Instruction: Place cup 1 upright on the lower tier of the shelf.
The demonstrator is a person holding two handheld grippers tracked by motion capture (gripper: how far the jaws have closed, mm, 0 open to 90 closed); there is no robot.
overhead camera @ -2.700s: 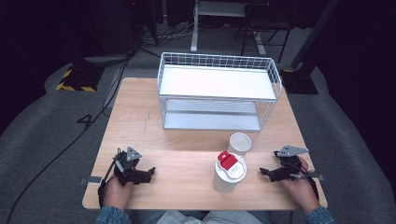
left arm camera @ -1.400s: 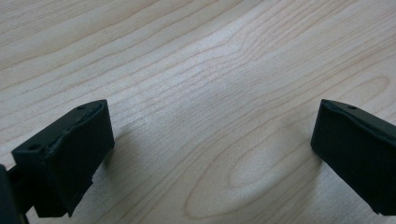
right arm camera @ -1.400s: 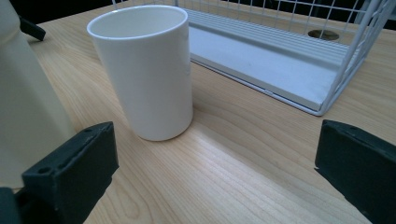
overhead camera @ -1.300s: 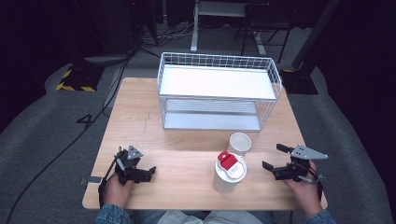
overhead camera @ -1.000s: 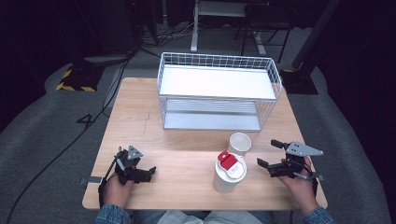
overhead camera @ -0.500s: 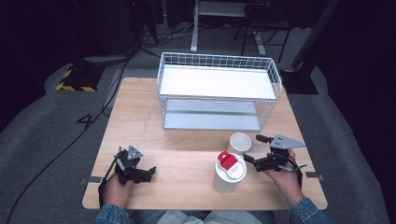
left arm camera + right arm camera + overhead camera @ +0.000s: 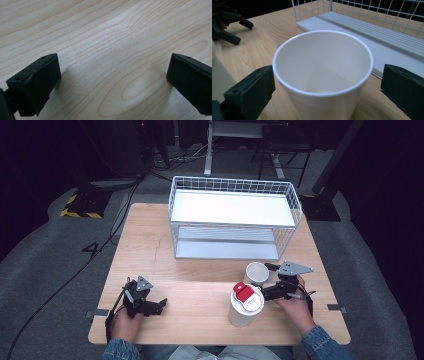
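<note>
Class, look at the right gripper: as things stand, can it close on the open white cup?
Probably yes. The right gripper is open with its jaws on either side of the white cup, nothing between them; the lidded cup stands just beside.

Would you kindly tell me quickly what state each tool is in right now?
Left tool: open, empty, over the wooden table.
Right tool: open, jaws either side of the white paper cup, not gripping.

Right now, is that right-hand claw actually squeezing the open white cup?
Apart on one side at least. In the right gripper view the cup sits between the open right gripper, with table showing between its rim and one jaw; the other jaw's contact is unclear.
</note>
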